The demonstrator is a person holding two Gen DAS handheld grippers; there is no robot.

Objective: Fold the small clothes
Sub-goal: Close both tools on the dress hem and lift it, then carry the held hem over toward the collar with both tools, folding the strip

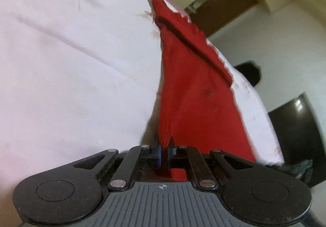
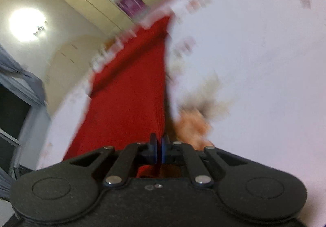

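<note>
The left gripper (image 1: 164,150) has its jaws pinched nearly together on an edge of the red knit garment (image 1: 195,92); the right gripper (image 2: 159,148) is likewise clamped on red cloth. From both jaws the garment stretches away over the white floral bedsheet (image 1: 71,60), apparently lifted — the right view is blurred. The fold looks underway, not finished: the held edge is not yet laid down.

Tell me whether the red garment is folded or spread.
Partly folded: the red garment hangs stretched from both shut tongs, left and right, with one layer doubled over near its scalloped edge above the white sheet.
</note>
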